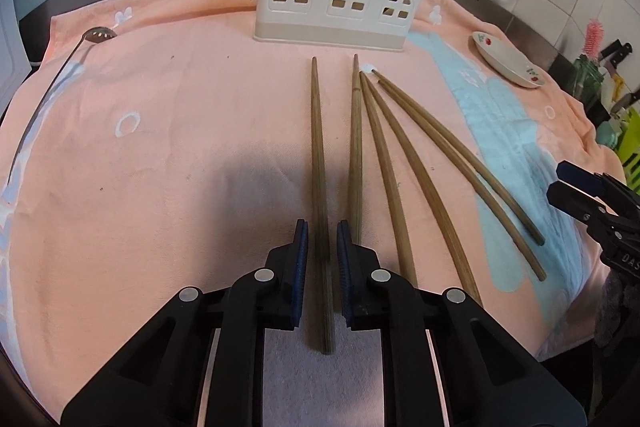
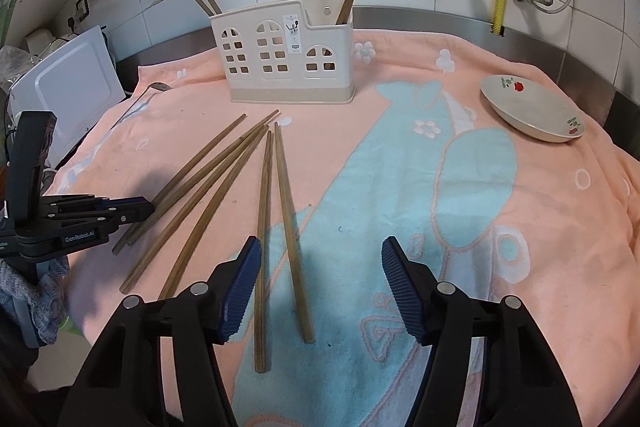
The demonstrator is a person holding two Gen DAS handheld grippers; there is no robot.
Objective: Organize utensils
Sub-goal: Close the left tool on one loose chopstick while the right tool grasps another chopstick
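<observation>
Here, left gripper [image 1: 322,247] fingers narrowly apart, straddling one chopstick [image 1: 319,163] flat on the towel [image 1: 160,147]. Right gripper [image 2: 320,267] fingers spread wide, two chopsticks [image 2: 276,227] lying between, utensil holder [image 2: 286,55] far ahead.

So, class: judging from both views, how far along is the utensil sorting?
Done: four chopsticks stand in the holder. In hand: the left gripper straddles the leftmost chopstick, not yet clamped; the right gripper is open. Left: six chopsticks and a slotted spoon lie on the towel.
</observation>
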